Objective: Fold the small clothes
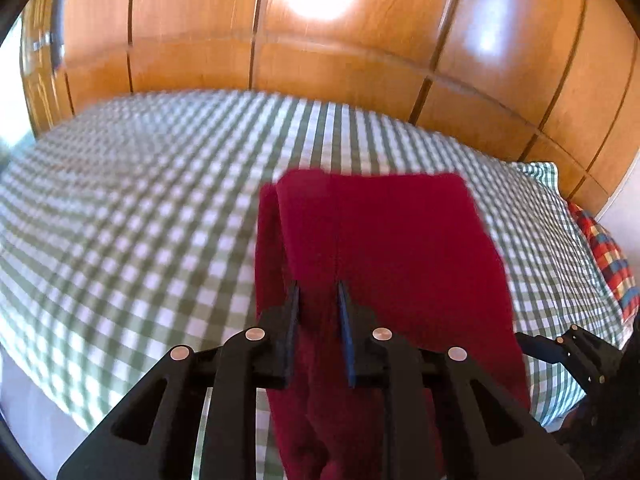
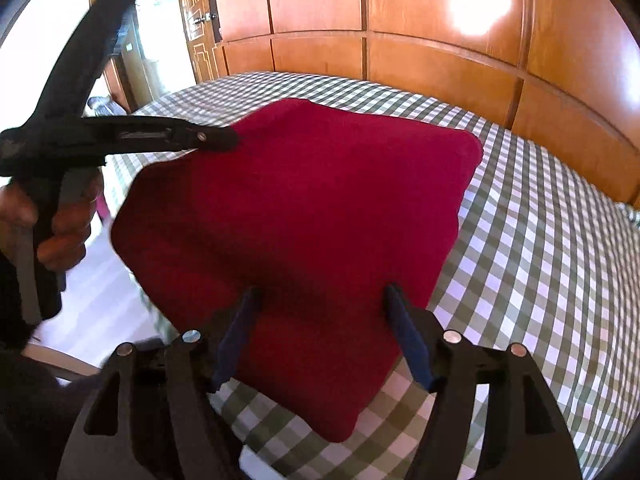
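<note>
At the far left of the right wrist view we see a hand gripping the left gripper, whose fingers are clamped on the left edge of the cloth. The left wrist view confirms it: our left fingers stand close together with a ridge of the red fabric pinched between them, and the cloth hangs over and past them toward the bed.

Moving right, the cloth spreads as a broad red sheet over the checked bed, its far corner lying flat and its near corner pointing toward us. It looks like one layer across most of its area, though a doubled strip shows along the left side in the left wrist view.

Further right, our right gripper sits at the near edge of the cloth with its fingers apart; the fabric lies between them, but the pads do not press on it.

We judge the fold barely begun: one edge is gripped, the second grip is not yet made, and no crease is finished. Behind the bed stand wooden panels.
</note>
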Demonstrator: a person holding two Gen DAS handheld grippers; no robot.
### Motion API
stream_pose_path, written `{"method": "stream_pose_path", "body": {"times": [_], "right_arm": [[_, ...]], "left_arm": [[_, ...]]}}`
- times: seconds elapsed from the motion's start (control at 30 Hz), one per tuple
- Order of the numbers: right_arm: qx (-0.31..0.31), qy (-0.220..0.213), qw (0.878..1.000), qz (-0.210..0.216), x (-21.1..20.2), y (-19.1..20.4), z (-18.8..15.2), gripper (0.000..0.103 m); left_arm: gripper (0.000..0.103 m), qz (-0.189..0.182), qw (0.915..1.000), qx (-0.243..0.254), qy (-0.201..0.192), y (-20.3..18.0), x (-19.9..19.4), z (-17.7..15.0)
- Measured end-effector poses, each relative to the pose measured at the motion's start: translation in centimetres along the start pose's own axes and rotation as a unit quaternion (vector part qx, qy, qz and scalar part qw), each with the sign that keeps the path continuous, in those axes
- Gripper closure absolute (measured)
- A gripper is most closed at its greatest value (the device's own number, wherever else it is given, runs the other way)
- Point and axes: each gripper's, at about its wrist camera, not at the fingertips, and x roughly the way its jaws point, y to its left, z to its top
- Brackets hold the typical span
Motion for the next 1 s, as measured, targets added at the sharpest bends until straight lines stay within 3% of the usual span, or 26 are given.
{"method": "stream_pose_path", "body": {"times": [0.13,0.33,0.67,0.83,1.0], "right_arm": [[0.043,-0.019,0.999,0.022,-2.4,-2.4,1.5,0.035],[0.095,-0.045,0.994,0.015,-2.8,-5.5,4.8,0.035],[0.102,-0.007,0.995,-0.017,2.3,-5.6,6.3,0.035],[0.127,0.021,0.992,-0.010,5.4,-7.1,5.6,0.033],[0.144,0.020,0.989,-0.003,6.0,-7.7,5.1,0.030]], "left_arm": [[0.087,0.001,0.9991,0.021,-0.037,-1.5,-2.2,0.3],[0.087,0.004,0.9984,0.050,-0.026,-3.3,-0.4,-0.5],[0.087,0.012,0.9978,0.065,-0.005,-3.6,1.8,-1.6],[0.087,0.008,0.9980,0.063,0.005,-3.3,2.6,-2.0],[0.087,0.004,0.9982,0.059,0.003,-3.0,2.8,-2.3]]}}
